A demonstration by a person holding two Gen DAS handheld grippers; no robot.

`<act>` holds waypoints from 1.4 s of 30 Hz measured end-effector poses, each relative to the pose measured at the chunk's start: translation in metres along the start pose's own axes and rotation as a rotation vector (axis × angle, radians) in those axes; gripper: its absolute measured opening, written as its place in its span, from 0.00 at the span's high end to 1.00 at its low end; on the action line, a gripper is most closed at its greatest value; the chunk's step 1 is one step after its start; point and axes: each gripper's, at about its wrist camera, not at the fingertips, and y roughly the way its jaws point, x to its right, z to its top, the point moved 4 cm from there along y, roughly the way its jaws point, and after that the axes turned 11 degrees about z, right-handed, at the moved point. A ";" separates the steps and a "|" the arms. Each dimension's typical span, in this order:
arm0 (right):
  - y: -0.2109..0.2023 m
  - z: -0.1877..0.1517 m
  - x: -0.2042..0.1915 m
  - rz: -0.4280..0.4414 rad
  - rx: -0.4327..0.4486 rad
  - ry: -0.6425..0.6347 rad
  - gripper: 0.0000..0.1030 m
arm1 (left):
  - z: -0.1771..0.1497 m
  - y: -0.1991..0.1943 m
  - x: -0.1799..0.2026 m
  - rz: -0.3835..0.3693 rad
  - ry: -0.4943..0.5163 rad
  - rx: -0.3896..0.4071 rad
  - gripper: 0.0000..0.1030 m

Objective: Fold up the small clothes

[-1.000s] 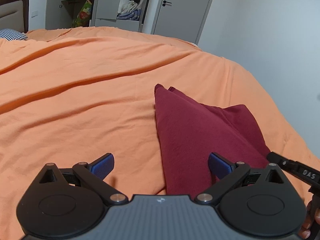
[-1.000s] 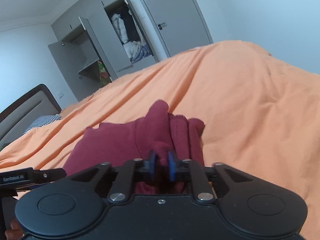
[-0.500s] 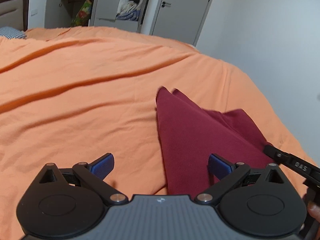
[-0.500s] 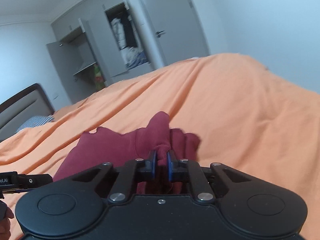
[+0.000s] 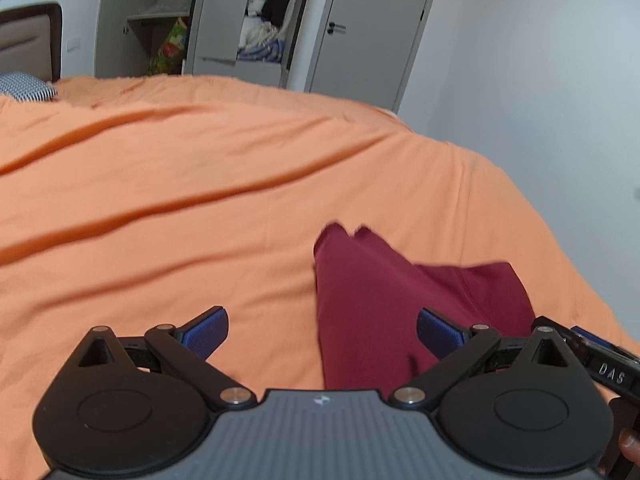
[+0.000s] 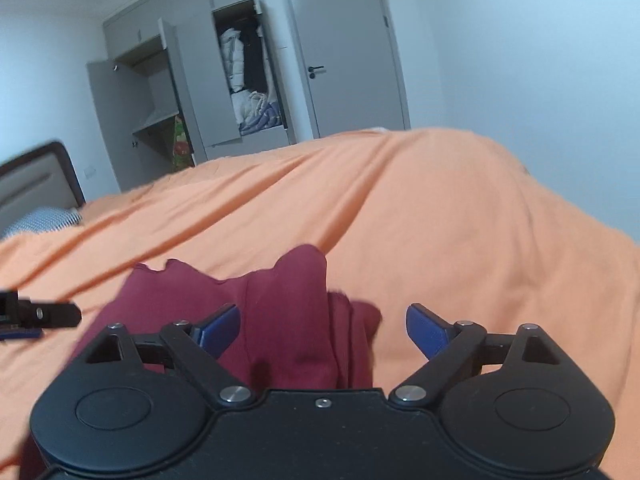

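Tongs: left (image 5: pixel 322 334), right (image 6: pixel 322 330) spread, empty | garment (image 6: pixel 288 312): folded layers, seemingly, right view only

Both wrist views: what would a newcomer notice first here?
The dark red garment stands out, lying folded and bunched on the orange bedspread that fills both views. The right gripper is open around it and the left gripper is open beside it. Behind the bed, a wardrobe stands open.
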 end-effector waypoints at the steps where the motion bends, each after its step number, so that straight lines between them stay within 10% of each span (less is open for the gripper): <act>1: 0.009 0.000 0.000 -0.022 -0.013 -0.019 0.10 | 0.001 0.006 0.003 0.022 0.013 0.005 0.01; 15: 0.050 -0.034 0.038 -0.083 -0.070 0.057 0.01 | -0.031 0.055 0.008 0.042 0.040 -0.028 0.00; 32: -0.057 -0.067 0.006 0.067 -0.006 0.214 0.01 | -0.062 -0.011 -0.016 -0.029 -0.032 -0.039 0.01; 42: -0.068 -0.105 -0.011 -0.014 -0.029 0.102 0.01 | -0.086 -0.019 -0.022 -0.028 -0.019 -0.065 0.00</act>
